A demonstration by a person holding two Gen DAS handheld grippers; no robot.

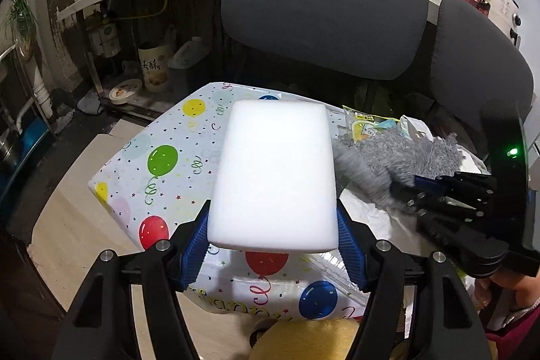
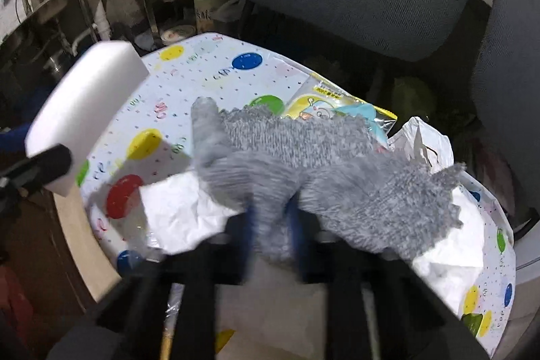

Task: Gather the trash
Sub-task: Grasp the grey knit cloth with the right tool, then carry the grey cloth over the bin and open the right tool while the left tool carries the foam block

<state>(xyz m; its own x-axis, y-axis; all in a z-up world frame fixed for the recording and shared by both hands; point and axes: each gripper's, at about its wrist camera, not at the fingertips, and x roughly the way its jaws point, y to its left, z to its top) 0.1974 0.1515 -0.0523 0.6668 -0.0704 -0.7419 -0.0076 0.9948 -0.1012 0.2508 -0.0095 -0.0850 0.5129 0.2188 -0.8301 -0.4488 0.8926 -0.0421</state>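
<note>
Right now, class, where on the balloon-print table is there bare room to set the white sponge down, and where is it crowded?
Bare cloth lies on the table left side, between the far edge and the gray cloth, around the yellow and red balloons. The right side is crowded: gray cloth, snack packet, crumpled white plastic. The left gripper holds the sponge; the right gripper pinches the cloth.

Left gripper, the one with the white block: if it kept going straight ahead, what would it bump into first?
Probably the balloon-print table. The left gripper grips a white sponge and points downward at the tabletop, so the sponge's far end would likely touch first. Depth is hard to judge.
</note>
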